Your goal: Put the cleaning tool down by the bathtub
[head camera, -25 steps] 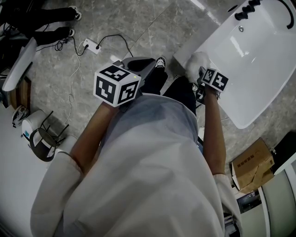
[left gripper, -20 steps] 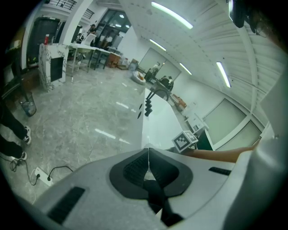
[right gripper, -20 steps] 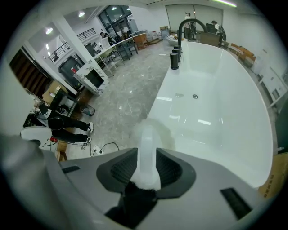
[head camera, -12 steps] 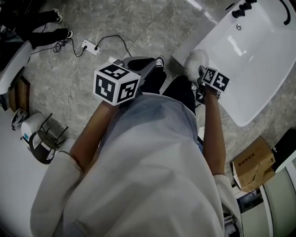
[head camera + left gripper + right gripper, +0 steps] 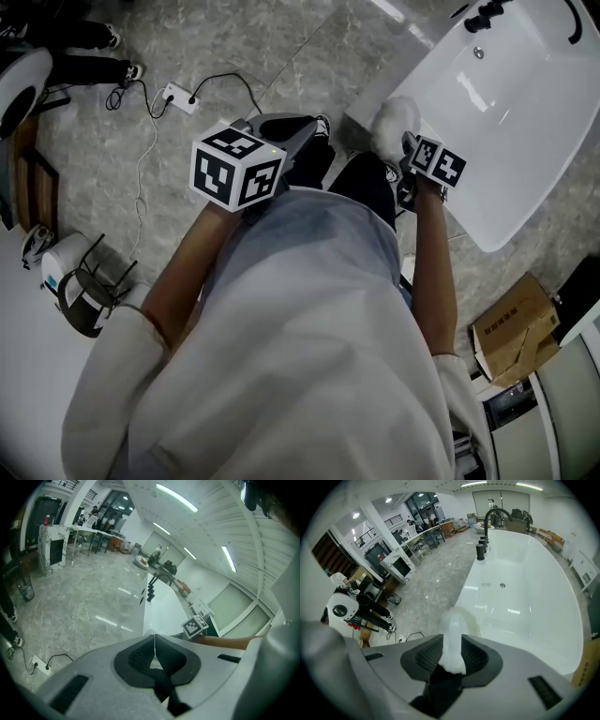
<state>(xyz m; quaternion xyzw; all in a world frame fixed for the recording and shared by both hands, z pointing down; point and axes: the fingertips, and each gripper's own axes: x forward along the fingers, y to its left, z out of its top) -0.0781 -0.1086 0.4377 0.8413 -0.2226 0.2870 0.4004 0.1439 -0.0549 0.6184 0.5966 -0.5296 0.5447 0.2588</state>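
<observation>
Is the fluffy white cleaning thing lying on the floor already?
No, the white cleaning tool is clamped between the jaws of the right gripper, up off the floor.

The bathtub (image 5: 520, 597) is gleaming smooth, glossy white, its tap (image 5: 480, 551) looking matt black. The floor (image 5: 281, 47) is shining like polished grey stone, throwing back bright streaks. The cleaning tool (image 5: 454, 620) is looking soft, white and fluffy between the right claw's (image 5: 452, 641) ribbed black pads (image 5: 476, 660); the claw itself is showing matt grey plastic.
</observation>
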